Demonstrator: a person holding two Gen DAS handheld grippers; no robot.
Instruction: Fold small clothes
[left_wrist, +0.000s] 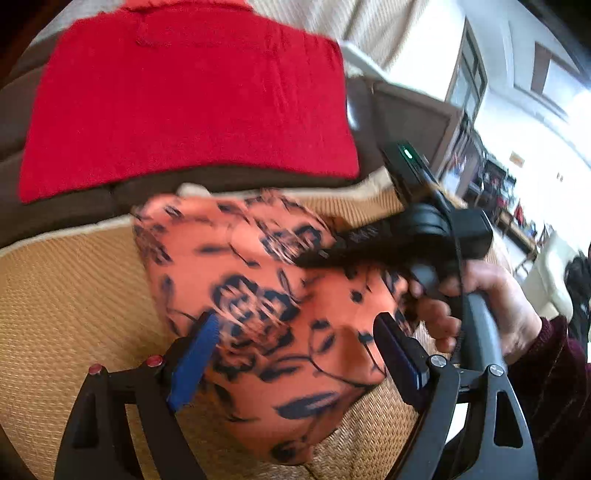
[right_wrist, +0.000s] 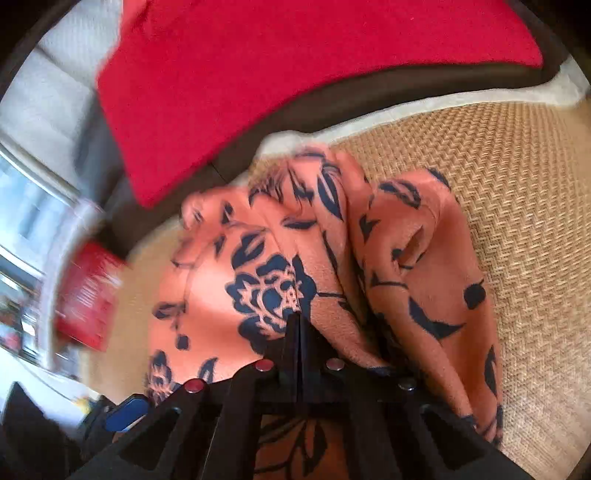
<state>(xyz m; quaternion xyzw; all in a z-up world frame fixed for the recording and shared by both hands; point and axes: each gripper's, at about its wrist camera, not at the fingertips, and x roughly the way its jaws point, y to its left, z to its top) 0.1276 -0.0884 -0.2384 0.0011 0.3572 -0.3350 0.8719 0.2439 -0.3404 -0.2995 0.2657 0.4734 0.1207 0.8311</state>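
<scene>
An orange garment with a dark blue flower print (left_wrist: 280, 310) lies bunched on a woven mat (left_wrist: 74, 295). My left gripper (left_wrist: 295, 332) is open, its blue-padded fingers (left_wrist: 195, 354) spread on either side of the cloth just above it. In the left wrist view the right gripper (left_wrist: 373, 243) comes in from the right, held by a hand, and pinches the garment's far edge. In the right wrist view my right gripper (right_wrist: 297, 325) is shut on the orange garment (right_wrist: 317, 266), which hangs in folds in front of it.
A red knitted garment (left_wrist: 184, 107) lies flat on a dark brown cushion (left_wrist: 229, 181) just beyond the mat; it also shows in the right wrist view (right_wrist: 280, 74). The mat (right_wrist: 517, 206) extends right. A red box (right_wrist: 88, 295) sits at left. A bright room lies beyond.
</scene>
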